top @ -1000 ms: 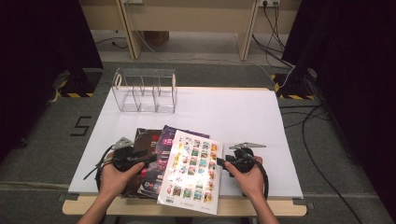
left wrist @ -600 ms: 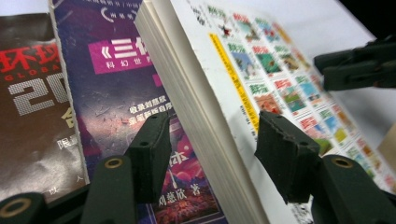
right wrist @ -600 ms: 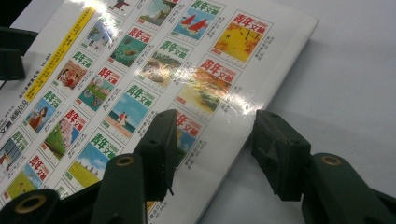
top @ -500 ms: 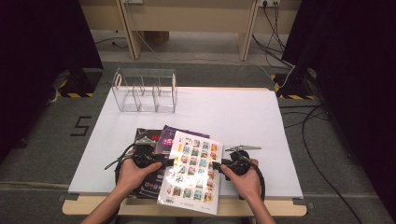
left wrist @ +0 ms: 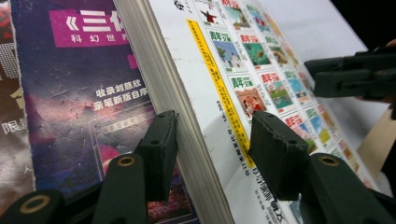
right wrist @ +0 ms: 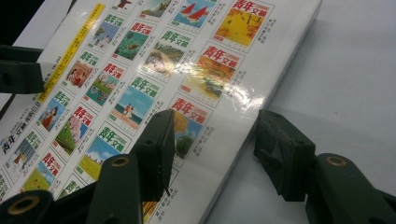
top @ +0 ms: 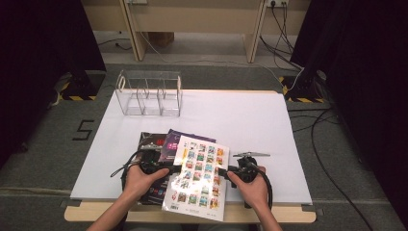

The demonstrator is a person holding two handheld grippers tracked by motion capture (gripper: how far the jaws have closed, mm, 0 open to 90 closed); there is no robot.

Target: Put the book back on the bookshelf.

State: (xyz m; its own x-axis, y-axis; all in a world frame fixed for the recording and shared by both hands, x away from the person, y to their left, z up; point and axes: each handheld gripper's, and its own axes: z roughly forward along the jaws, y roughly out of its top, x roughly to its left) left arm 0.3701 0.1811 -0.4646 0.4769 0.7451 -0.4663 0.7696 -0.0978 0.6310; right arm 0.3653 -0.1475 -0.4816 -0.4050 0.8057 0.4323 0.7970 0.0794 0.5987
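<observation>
High view is showing my two hands at the near edge of the white counter (top: 231, 115), a claw in each, either side of a glossy white magazine (top: 198, 177) printed with rows of small colourful covers. My left claw (top: 169, 169) has been moving in from the left since a second ago and its jaws have just been closing; in the left gripper view they are straddling the magazine's thick, ribbed page edge (left wrist: 187, 140), not yet pressing. My right claw (right wrist: 212, 154) is gaping wide, straddling the opposite edge. A purple book (top: 174, 140) and a dark one (top: 150, 140) are lying beneath. Farther off, a clear plastic organizer (top: 149, 94) is standing.
</observation>
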